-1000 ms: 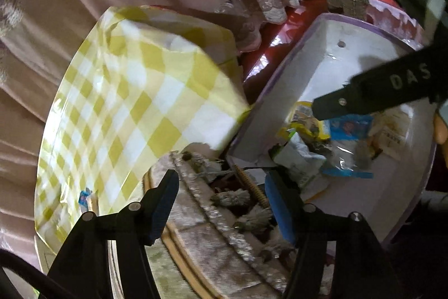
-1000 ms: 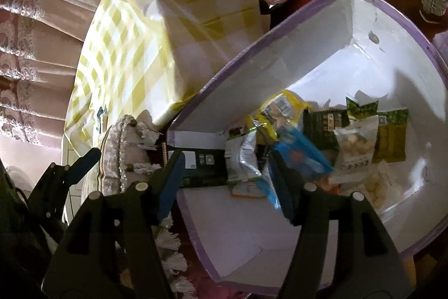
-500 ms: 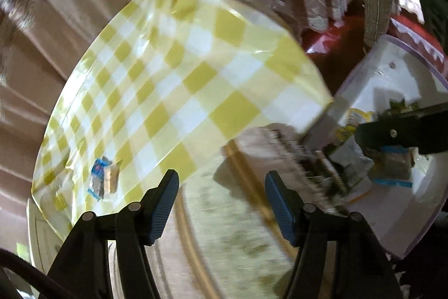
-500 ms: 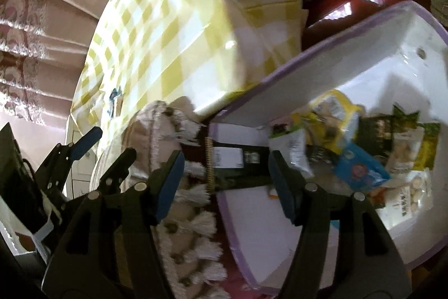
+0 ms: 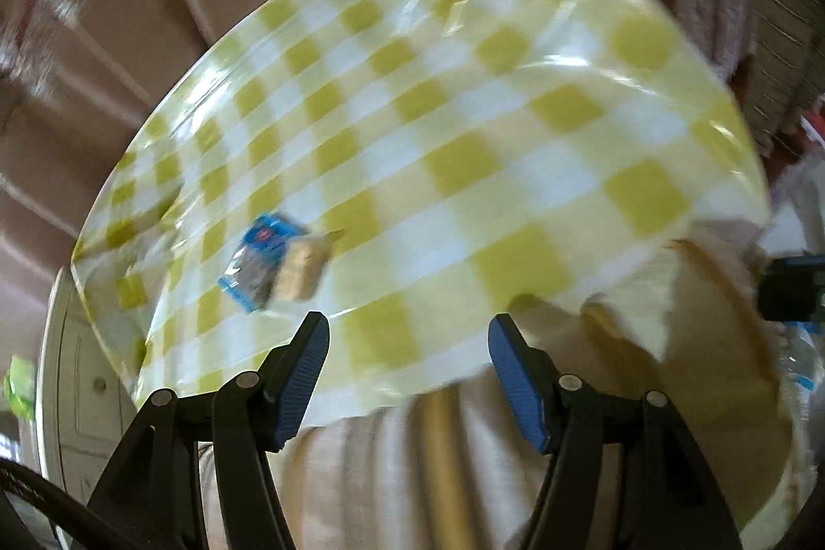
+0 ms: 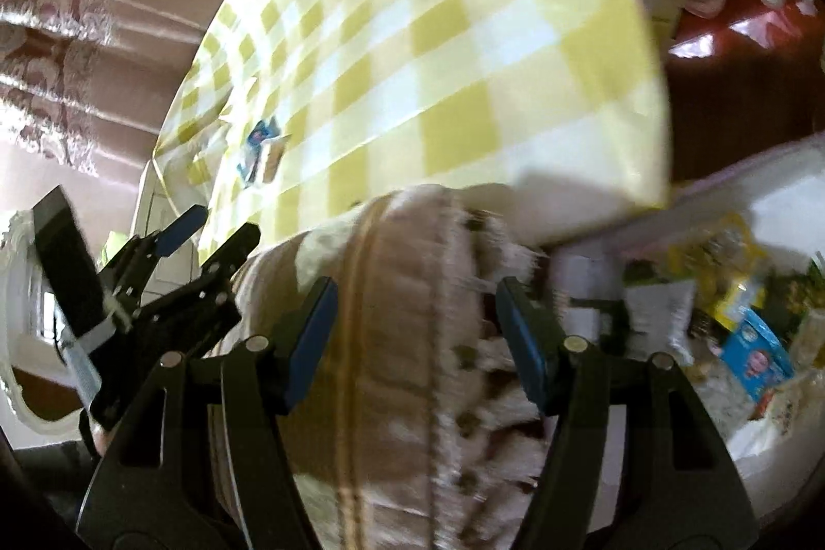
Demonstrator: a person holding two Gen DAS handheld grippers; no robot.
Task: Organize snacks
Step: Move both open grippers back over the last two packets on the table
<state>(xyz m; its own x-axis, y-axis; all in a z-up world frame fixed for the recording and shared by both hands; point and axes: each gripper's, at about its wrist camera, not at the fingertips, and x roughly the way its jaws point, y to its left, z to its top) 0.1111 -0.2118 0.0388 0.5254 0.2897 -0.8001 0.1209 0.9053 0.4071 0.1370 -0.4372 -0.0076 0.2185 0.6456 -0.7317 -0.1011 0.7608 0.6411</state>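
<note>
On the yellow-checked tablecloth [image 5: 464, 112] lie a small blue snack packet [image 5: 260, 259] and, touching it, a tan cracker packet [image 5: 304, 269], blurred. My left gripper [image 5: 410, 369] hangs open just short of the table's near edge, to the right of the packets, with nothing between its fingers. In the right wrist view the same packets [image 6: 263, 148] show far off on the tablecloth [image 6: 438, 60]. My right gripper [image 6: 417, 328] is open and empty above a tasselled cushion [image 6: 412, 292]. The left gripper [image 6: 206, 235] shows at the left. A white box [image 6: 773, 199] with several snack packs [image 6: 753, 344] sits at the right.
The beige tasselled cushion [image 5: 670, 344] lies between the table and the white box. Brown curtains [image 6: 103, 9] hang behind the table. A white cabinet door [image 5: 77, 369] stands beside the table's left end. Red floor [image 6: 722, 34] shows beyond the box.
Both views have swung left, away from the white box and toward the table. The packets on the cloth now look larger and nearer in the left wrist view. Both grippers stay open.
</note>
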